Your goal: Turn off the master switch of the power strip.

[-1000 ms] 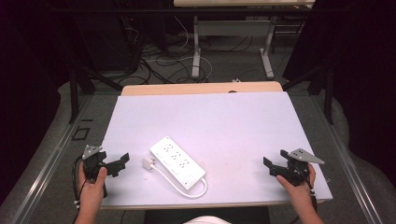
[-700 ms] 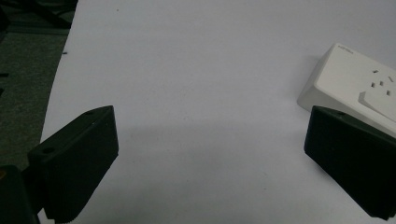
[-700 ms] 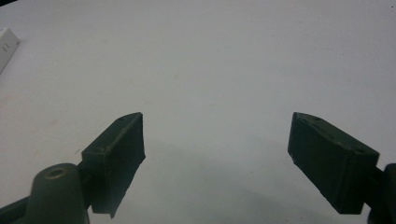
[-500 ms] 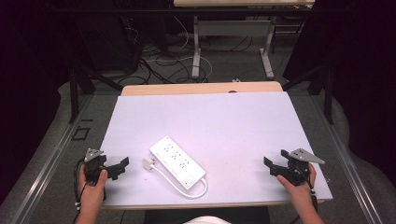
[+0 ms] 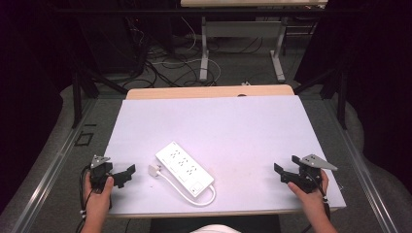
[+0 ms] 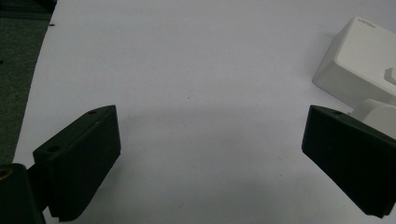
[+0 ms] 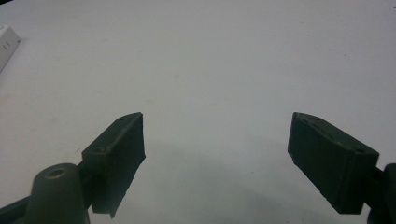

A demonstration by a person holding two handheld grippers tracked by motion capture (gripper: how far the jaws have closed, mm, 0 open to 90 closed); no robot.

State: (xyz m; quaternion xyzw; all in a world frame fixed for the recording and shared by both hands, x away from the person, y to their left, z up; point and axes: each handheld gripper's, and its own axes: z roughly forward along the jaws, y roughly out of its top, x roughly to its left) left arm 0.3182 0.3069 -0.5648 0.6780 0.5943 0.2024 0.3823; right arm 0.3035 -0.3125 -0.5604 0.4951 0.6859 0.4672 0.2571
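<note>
A white power strip [image 5: 184,168] lies at an angle on the pale table [image 5: 228,121], near the front. Its cord [image 5: 194,198] loops along the front edge and ends in a white plug [image 5: 154,170] beside the strip's left end. My left gripper [image 5: 127,175] is open at the front left corner, jaws pointing at the plug and a short way from it. In the left gripper view my left gripper [image 6: 210,158] has wide jaws and the plug [image 6: 359,65] lies just past the right one. My right gripper [image 5: 283,170] is open at the front right, also seen as my right gripper [image 7: 215,158], over bare table, with the strip's corner [image 7: 6,40] far left.
A wooden strip [image 5: 209,92] runs along the table's far edge. Beyond it are metal desk legs [image 5: 204,53] and loose cables [image 5: 160,63] on the floor. Metal rails [image 5: 53,165] flank the table on both sides.
My left hand has drifted slightly toward the table's front edge. The right hand, the power strip and the plug stay where they were.
</note>
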